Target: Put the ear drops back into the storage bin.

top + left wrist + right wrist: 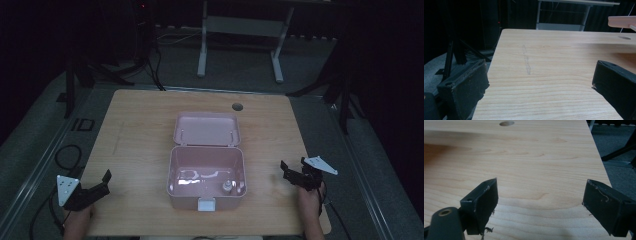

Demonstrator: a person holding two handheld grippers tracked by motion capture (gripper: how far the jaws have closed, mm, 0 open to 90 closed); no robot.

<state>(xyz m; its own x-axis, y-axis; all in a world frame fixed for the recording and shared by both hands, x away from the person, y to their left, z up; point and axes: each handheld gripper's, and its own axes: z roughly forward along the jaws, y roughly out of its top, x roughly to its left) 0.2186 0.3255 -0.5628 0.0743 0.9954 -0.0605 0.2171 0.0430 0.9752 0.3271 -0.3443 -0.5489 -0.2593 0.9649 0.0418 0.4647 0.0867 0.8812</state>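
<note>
**A:** So where's everything sitting? The pale pink plastic box with the hinged lid (206, 175) is mid-table, toward the near edge of the light wooden table (140, 130), lid flipped back flat behind it.

**B:** Yep. Left gripper (100, 184) and right gripper (291, 171) flank it, both well apart from it, jaws spread wide, holding nothing.

**A:** Anything inside?

**B:** One small pale bottle-like thing (227, 186) near the front right corner, plus glare on the floor. Too small to say more.

**A:** Handling?

**B:** I'd guess light, stiff, thin-walled and a bit slick. I'd pinch the lid's far rim to swing it shut, or the side walls, and mind the white front latch (206, 204).
</note>
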